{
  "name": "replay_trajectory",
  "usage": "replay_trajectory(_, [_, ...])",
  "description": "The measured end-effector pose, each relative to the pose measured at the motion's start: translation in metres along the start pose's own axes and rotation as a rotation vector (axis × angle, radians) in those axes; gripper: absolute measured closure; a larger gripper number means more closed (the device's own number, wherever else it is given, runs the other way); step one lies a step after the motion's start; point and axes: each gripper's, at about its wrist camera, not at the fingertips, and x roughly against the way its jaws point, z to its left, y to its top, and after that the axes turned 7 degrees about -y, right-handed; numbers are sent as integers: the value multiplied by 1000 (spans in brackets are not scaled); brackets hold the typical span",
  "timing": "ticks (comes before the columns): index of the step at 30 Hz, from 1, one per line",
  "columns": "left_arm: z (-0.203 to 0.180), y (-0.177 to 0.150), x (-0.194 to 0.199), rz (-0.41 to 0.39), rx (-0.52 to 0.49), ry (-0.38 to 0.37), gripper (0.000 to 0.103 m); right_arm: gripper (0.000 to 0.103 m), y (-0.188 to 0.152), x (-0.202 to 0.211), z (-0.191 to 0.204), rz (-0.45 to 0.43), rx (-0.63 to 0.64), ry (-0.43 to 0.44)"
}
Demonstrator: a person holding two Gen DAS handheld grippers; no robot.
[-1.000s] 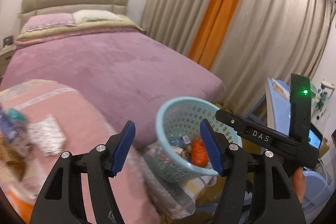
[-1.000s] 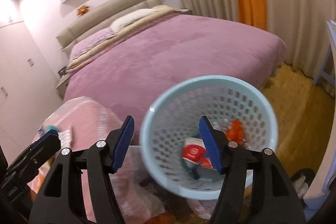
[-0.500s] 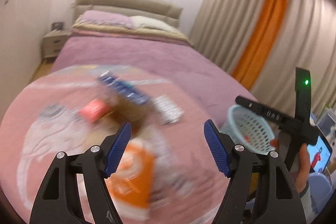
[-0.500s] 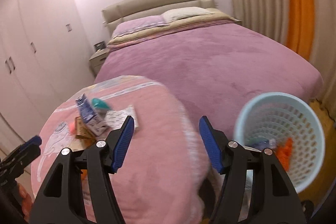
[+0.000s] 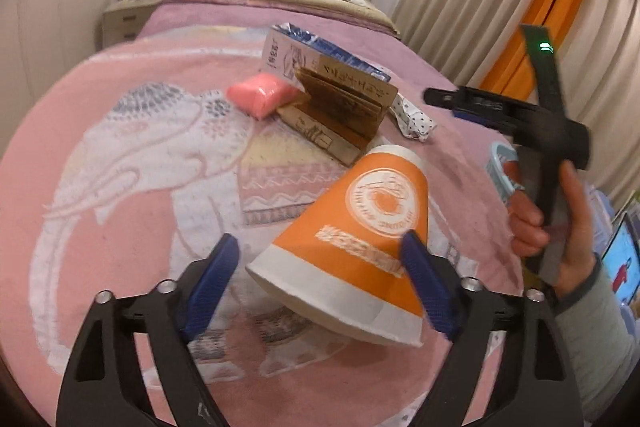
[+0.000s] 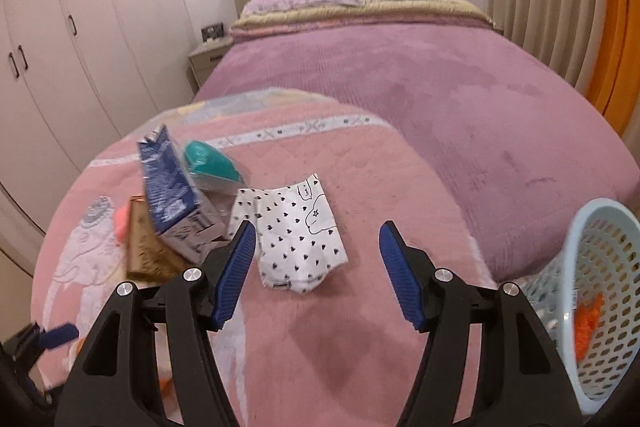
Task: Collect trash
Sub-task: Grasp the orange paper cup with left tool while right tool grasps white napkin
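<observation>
An orange and white paper cup lies on its side on the pink elephant blanket. My left gripper straddles the cup with its jaws opening; the left pad stands apart from it. Behind the cup lie a brown box, a blue-white carton, a pink packet and a heart-print wrapper. My right gripper is open above that wrapper, not touching it. The carton and a teal item lie to its left.
A pale blue perforated basket with orange trash inside stands at the right, beside the blanket's edge. The purple bed stretches behind. A wardrobe and nightstand stand at the left. A hand holds the right gripper.
Both views have swung left from the basket to the trash on the pink blanket. The left jaws have widened and now have the orange cup between them. The right jaws kept their width.
</observation>
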Motion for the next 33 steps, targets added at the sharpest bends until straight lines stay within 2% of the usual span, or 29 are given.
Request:
replay_trajectory(2, [-2,-1,-3,7,2,-19,20,42,1,-13,0,24,-3,-4])
replay_trajectory(8, [-18,-7,-10,3,-27,3,17,42,-2,-35,-1,77,-11,21])
replay_trajectory(11, [-21,-9,-21,30,4,-39,18,42,-2,-38,-1,84,-7,26])
replay_trajectory(14, [-37,-15,-27,35,-54,19,19,42,-2,-40,3,79,16,5])
replay_trajectory(15, [-41,-16,-28,41,-63,24,24,43,-2,-41,6,77,25,-2])
replay_trajectory(16, [-44,-17,-29,43,-69,35,25,48,-2,-40,8,73,36,0])
replay_trajectory(17, [-47,-18,-28,39,-71,41,26,62,-3,-39,9,70,41,2])
replay_trajectory(18, [-48,-18,-28,37,-70,39,28,69,-5,-38,10,68,49,9])
replay_trajectory(20, [-50,-20,-25,25,-58,33,30,79,-5,-37,9,65,52,16])
replay_trajectory(23, [-53,-21,-19,-1,-56,18,39,93,-5,-36,8,65,55,24])
replay_trajectory(26, [-59,-22,-12,-31,-58,-7,55,100,-6,-29,10,32,68,33])
replay_trajectory(27, [-60,-21,-13,-33,-56,-17,64,101,-7,-27,11,21,68,34])
replay_trajectory(33, [-67,-19,-11,-63,-49,-25,65,101,-14,0,9,-84,65,56])
